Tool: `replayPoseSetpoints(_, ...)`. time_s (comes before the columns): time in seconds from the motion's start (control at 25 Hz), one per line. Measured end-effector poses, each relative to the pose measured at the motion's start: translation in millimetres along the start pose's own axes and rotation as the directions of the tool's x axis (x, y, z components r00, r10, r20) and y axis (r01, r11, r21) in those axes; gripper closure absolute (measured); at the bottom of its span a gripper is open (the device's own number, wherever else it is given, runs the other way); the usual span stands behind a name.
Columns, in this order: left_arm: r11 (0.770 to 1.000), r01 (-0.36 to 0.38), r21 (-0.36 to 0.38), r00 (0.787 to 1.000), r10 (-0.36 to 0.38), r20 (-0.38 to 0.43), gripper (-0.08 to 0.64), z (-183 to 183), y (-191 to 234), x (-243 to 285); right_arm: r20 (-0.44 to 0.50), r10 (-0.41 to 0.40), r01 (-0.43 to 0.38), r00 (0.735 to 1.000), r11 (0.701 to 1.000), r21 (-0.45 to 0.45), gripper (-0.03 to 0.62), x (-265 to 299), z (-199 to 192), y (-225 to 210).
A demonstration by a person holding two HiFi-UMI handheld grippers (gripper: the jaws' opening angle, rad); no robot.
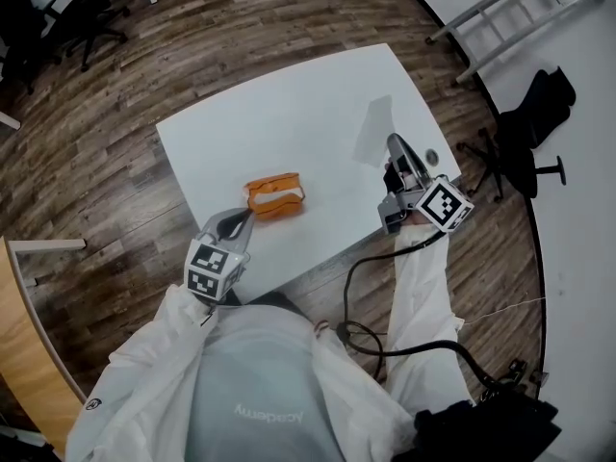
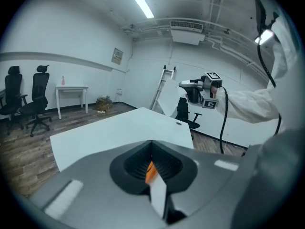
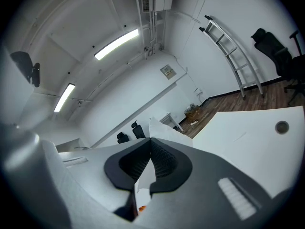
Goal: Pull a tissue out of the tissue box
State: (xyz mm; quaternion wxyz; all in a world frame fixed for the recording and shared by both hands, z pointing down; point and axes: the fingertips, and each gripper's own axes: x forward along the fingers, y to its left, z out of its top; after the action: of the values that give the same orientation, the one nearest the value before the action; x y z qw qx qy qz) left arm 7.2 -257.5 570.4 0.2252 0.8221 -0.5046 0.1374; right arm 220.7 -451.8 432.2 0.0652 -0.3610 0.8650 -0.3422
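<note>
Right of the box [image 1: 275, 196], my right gripper [image 1: 393, 145] pinches the tissue [image 1: 373, 131] held clear; my left gripper [image 1: 242, 220] clamps the box's edge, likely to steady it.

Counter [image 1: 289, 104]: smooth white top, matt, low sheen.
Floor [image 1: 106, 162]: dark brown wood-look planks, visible grain, slight sheen.
Tissue box [image 1: 274, 197]: orange casing with a satin finish; the material cannot be determined.
Tissue [image 1: 375, 133]: thin white paper, semi-translucent, softly creased.
Left tool [image 2: 151, 147] and right tool [image 3: 150, 142]: grey moulded plastic bodies, matt and smooth. The black pads [image 3: 162, 161] inside the jaws are finely ribbed and rubber-like.
Sleeve [image 1: 423, 296]: white cloth, matt, wrinkled.
Cable [image 1: 423, 346]: black, smooth jacket.
Ladder [image 1: 520, 8]: bare light-grey metal.
</note>
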Motion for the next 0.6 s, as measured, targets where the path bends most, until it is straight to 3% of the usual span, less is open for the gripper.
replayPoseSetpoints(0.36, 0.999, -0.013, 0.053, 0.998, 0.009, 0.065, 0.560, 21.0, 23.4, -33.9, 0.072, -0.012, 0.012, 0.997, 1.000, 0.002, 0.591, -37.9, -26.8, 37.2)
replayPoseSetpoints(0.6, 0.995, 0.023, 0.093, 0.997, -0.030, 0.075, 0.560, 23.8, 25.6, -63.1, 0.118, -0.081, 0.083, 0.990, 0.997, -0.008, 0.590, -77.4, -47.6, 59.5)
